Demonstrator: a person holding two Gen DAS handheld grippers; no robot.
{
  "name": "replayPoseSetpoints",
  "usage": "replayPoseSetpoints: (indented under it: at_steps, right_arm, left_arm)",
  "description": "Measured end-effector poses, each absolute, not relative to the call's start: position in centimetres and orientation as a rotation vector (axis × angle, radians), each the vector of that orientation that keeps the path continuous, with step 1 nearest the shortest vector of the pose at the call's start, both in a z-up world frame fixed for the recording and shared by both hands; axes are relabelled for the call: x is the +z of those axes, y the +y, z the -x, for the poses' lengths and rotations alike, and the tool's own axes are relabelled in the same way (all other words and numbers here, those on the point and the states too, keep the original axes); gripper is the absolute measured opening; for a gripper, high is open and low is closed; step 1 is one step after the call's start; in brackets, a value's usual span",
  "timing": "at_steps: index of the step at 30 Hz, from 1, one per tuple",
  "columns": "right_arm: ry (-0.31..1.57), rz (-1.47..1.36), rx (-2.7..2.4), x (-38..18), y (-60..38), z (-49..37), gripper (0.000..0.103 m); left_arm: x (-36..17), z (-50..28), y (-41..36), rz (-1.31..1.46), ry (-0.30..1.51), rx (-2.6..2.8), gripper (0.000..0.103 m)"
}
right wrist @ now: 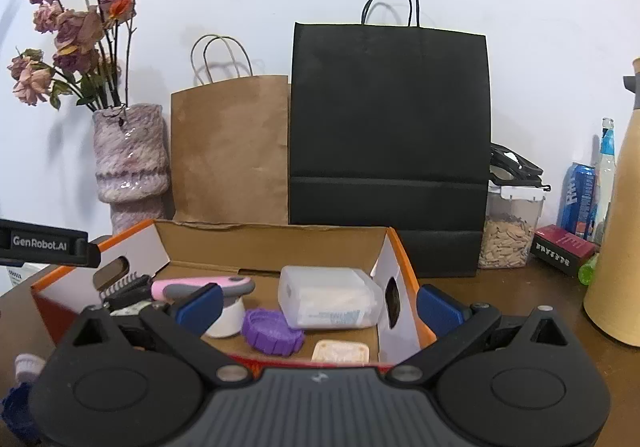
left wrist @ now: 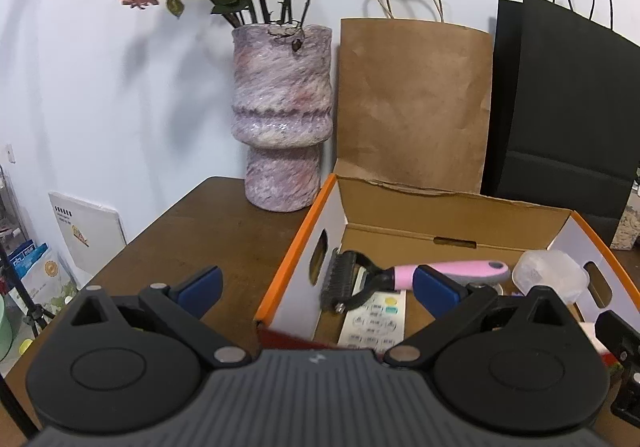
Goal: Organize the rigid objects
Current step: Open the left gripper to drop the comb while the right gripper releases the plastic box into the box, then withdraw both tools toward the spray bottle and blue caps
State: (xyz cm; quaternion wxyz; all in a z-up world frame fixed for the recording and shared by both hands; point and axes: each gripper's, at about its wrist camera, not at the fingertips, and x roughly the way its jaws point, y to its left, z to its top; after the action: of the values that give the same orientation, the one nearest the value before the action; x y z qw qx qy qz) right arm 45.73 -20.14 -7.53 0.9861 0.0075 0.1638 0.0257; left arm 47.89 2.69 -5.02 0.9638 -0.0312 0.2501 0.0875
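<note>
Two grippers hover over the near edge of an open cardboard box on the wooden tabletop, both spread wide and holding nothing: the left gripper and the right gripper. Inside the box lie a pink-handled pet brush resting on a remote control, a clear plastic case, a purple ridged lid and a cream square piece. Behind the box stand a marbled vase, a brown paper bag and a black paper bag.
</note>
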Motion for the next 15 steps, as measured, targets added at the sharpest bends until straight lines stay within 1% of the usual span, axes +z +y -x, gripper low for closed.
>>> replayPoseSetpoints:
  at_steps: [15]
  right_arm:
    - [0.347,-0.009,0.089,-7.5,-18.8,-39.6,0.103]
  left_arm:
    - [-5.6,-41.7,4.4,0.056,0.508,0.170,0.103]
